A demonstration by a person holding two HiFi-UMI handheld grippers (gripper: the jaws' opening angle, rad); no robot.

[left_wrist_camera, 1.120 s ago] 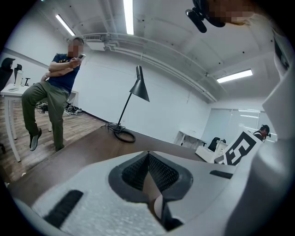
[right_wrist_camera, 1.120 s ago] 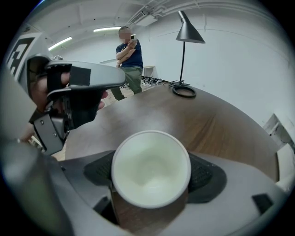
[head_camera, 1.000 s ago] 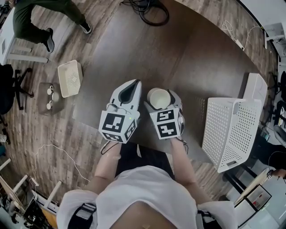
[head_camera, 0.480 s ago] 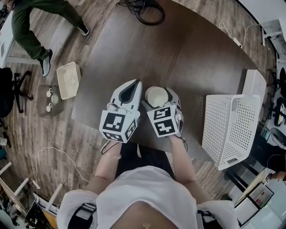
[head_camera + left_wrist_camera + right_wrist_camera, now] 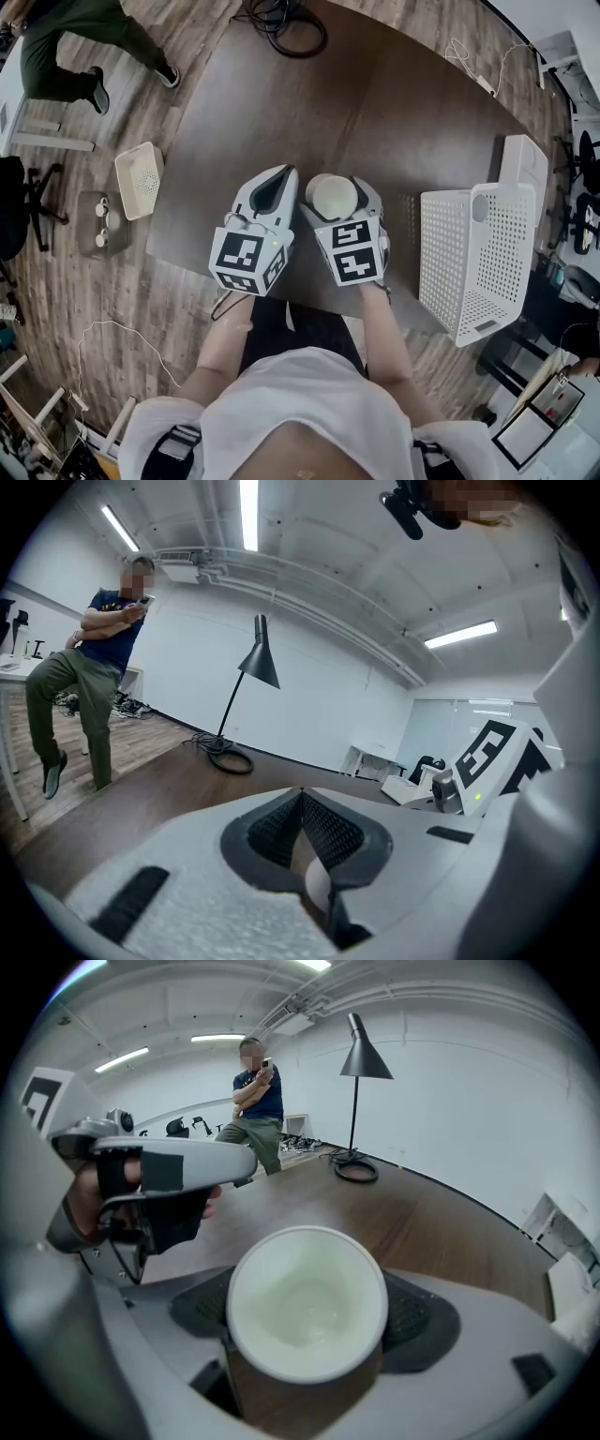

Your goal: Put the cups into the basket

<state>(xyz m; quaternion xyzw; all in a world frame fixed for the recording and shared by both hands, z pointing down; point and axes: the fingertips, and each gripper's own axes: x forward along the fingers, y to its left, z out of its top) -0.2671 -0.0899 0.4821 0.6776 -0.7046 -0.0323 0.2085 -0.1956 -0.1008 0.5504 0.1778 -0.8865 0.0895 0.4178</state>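
Closest in, over the near part of the table (image 5: 394, 103), both grippers are being held side by side, cube next to cube and almost touching. The right gripper (image 5: 334, 187) is clamping a white cup (image 5: 331, 198) between its jaws. The cup is standing upright, mouth up, with nothing inside (that gripper's own view is looking straight into it). The left gripper (image 5: 278, 178) is carrying nothing, and its jaws are pressing together, pad against pad.

Off to the right, well apart from the cup, the white perforated basket (image 5: 450, 272) is sitting at the table's right edge. A pale round shape is showing against its far wall, too small to tell what it is.

Farther out, a black cable coil (image 5: 281, 23) is lying at the table's far end, and a black lamp (image 5: 260, 658) is rising beside it. On the wood floor (image 5: 56, 281) to the left a small white box (image 5: 139, 180) is lying, and beyond it a person (image 5: 66, 42) in dark green trousers is standing.
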